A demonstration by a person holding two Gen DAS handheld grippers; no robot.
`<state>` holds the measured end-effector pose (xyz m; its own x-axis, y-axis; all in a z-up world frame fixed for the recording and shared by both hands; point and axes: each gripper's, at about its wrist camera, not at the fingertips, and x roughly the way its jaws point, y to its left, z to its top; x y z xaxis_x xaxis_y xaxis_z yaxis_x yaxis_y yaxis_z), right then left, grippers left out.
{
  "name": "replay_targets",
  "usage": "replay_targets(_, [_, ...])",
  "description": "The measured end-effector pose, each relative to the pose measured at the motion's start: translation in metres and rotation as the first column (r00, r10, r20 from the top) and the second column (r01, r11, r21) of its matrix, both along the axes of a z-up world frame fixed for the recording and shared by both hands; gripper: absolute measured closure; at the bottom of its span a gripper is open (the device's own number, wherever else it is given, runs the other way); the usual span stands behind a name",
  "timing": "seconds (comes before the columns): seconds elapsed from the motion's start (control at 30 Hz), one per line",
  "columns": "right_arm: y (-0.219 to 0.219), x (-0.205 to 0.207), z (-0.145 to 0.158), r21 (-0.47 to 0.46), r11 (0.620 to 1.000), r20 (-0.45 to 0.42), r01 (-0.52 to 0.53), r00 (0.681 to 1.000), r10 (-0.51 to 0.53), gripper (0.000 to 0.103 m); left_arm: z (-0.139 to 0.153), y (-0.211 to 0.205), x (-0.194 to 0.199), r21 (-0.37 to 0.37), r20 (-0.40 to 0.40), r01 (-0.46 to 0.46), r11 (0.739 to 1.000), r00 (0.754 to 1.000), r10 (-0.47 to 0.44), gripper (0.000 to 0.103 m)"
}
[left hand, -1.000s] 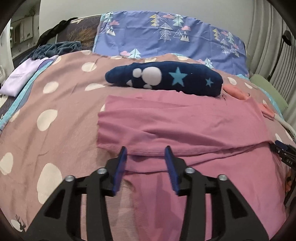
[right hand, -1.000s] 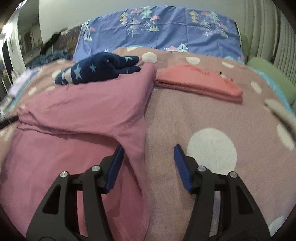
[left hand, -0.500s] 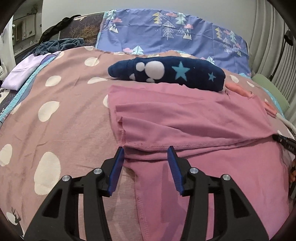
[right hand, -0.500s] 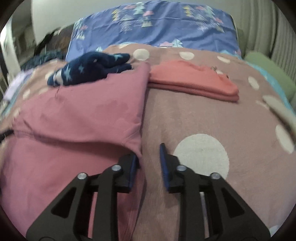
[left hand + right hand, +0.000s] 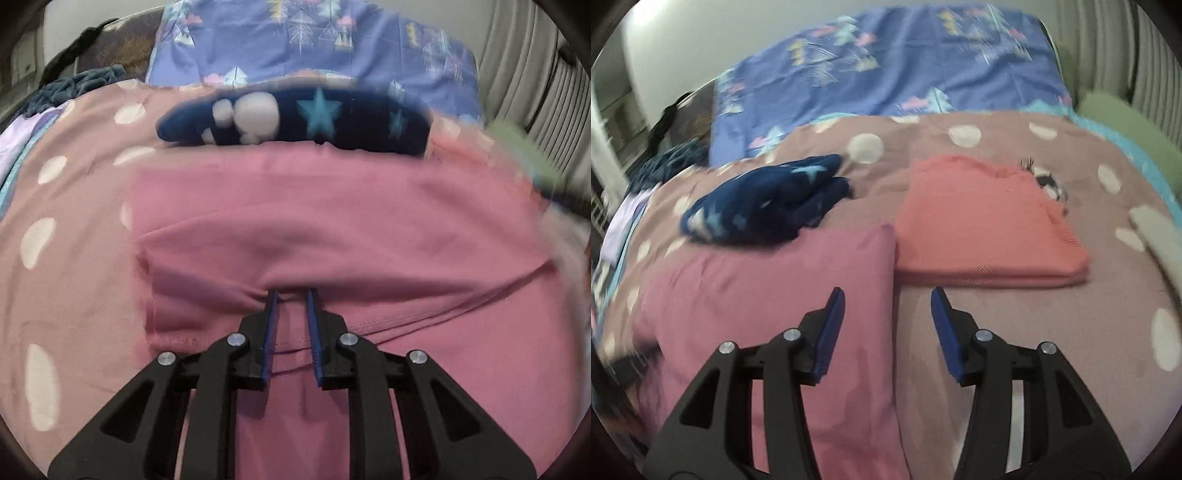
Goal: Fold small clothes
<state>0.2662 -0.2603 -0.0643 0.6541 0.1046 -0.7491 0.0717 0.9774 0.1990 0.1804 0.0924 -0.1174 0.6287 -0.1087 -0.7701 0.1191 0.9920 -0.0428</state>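
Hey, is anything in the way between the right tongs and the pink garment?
Nothing visible. The right tongs are open above the pink garment's right edge, with only the spotted blanket under them. The folded coral garment lies just beyond, next to the pink one's far corner, not between.

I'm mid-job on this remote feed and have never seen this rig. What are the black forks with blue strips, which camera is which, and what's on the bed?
Each fork is a hand-held gripper, filmed from a camera behind its jaws. In the left wrist view, the left gripper has its jaws narrowed on a fold of the pink garment. In the right wrist view, the right gripper is open and holds nothing, above that garment's right edge. On the spotted blanket also lie a folded coral garment and a navy star-print piece.
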Motion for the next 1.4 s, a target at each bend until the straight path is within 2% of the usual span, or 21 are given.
replay_targets(0.07, [0.002,0.016,-0.015,0.024,1.000,-0.043,-0.012,0.999,0.013,0.101,0.003,-0.001,-0.001,0.006,-0.007,-0.003,1.000,1.000,0.003,0.085])
replay_targets(0.13, [0.000,0.019,-0.026,-0.052,0.998,-0.038,0.036,0.999,-0.038,0.101,0.001,0.002,-0.001,-0.018,-0.001,-0.002,1.000,1.000,0.002,0.085])
replay_targets(0.17, [-0.004,0.022,-0.033,-0.116,0.991,-0.033,0.069,0.997,-0.073,0.103,0.001,0.005,-0.001,-0.035,-0.003,-0.003,0.999,1.000,0.003,0.085])
replay_targets(0.2, [-0.012,0.025,-0.043,-0.229,0.963,-0.044,0.145,0.986,-0.159,0.103,0.001,0.006,0.000,-0.043,-0.004,-0.004,0.999,1.000,0.003,0.084])
replay_targets(0.3, [-0.033,0.010,-0.038,-0.059,0.987,-0.029,0.150,0.988,-0.152,0.103,0.000,0.008,0.000,-0.058,0.003,-0.003,0.998,1.000,0.003,0.084])
replay_targets(0.4, [-0.013,-0.041,-0.001,0.002,1.000,0.108,0.019,0.994,-0.019,0.098,0.000,0.008,0.000,-0.053,0.003,-0.003,0.999,1.000,0.004,0.084])
replay_targets(0.47, [0.013,-0.068,0.007,-0.027,0.995,0.151,-0.101,0.983,0.104,0.096,0.001,0.005,-0.001,-0.030,0.008,-0.003,1.000,1.000,0.003,0.083])
replay_targets(0.5, [0.031,-0.080,0.002,-0.075,0.983,0.129,-0.168,0.976,0.177,0.094,0.001,0.004,-0.002,-0.015,0.011,-0.003,1.000,1.000,0.003,0.083])
replay_targets(0.53, [0.042,-0.084,-0.012,-0.140,0.973,0.083,-0.181,0.978,0.194,0.094,0.002,0.002,-0.003,-0.008,0.013,-0.003,1.000,1.000,0.003,0.083])
replay_targets(0.57, [0.046,-0.083,-0.027,-0.200,0.965,0.036,-0.168,0.983,0.178,0.094,0.004,0.002,-0.004,-0.004,0.016,-0.005,1.000,1.000,0.005,0.082])
replay_targets(0.6, [0.045,-0.079,-0.056,-0.253,0.955,-0.021,-0.157,0.987,0.157,0.094,0.007,0.003,-0.007,-0.007,0.021,-0.006,1.000,1.000,0.006,0.080])
replay_targets(0.63, [0.041,-0.080,-0.064,-0.224,0.961,-0.012,-0.160,0.987,0.161,0.094,0.010,0.003,-0.011,-0.013,0.021,-0.007,1.000,1.000,0.007,0.071])
replay_targets(0.67, [0.035,-0.081,-0.060,-0.183,0.971,0.001,-0.156,0.987,0.159,0.094,0.015,0.003,-0.018,-0.015,0.024,-0.004,1.000,1.000,0.004,0.059])
replay_targets(0.73, [0.028,-0.081,-0.051,-0.144,0.980,0.002,-0.140,0.990,0.141,0.094,0.023,0.002,-0.041,-0.006,0.052,0.032,0.999,0.998,-0.031,0.051])
replay_targets(0.8, [0.026,-0.085,-0.052,-0.147,0.978,0.017,-0.151,0.988,0.155,0.094,0.028,0.002,-0.067,0.025,0.058,0.071,0.997,0.996,-0.072,0.047])
replay_targets(0.83, [0.025,-0.088,-0.048,-0.136,0.978,0.023,-0.155,0.987,0.159,0.092,0.029,0.003,-0.078,0.040,0.058,0.079,0.996,0.995,-0.081,0.044])
replay_targets(0.87, [0.022,-0.093,-0.044,-0.118,0.981,0.028,-0.151,0.987,0.155,0.086,0.030,0.005,-0.090,0.053,0.059,0.087,0.995,0.994,-0.090,0.042])
replay_targets(0.97, [0.011,-0.126,-0.034,-0.039,0.984,0.050,-0.172,0.983,0.174,0.073,0.030,0.017,-0.129,0.068,0.047,0.099,0.993,0.994,-0.102,0.041])
replay_targets(1.1, [-0.002,-0.184,-0.031,0.020,0.977,0.048,-0.211,0.977,0.210,0.073,0.019,0.036,-0.172,0.051,-0.002,0.086,0.995,0.996,-0.086,0.041])
replay_targets(1.2, [-0.019,-0.227,-0.035,0.132,0.967,0.034,-0.219,0.976,0.217,0.073,0.010,0.044,-0.195,0.000,-0.034,0.084,0.996,0.996,-0.084,0.041])
replay_targets(1.4, [-0.039,-0.297,-0.051,0.299,0.930,-0.013,-0.212,0.974,0.226,0.073,0.006,0.049,-0.237,-0.109,-0.034,0.120,0.987,0.992,-0.124,0.039])
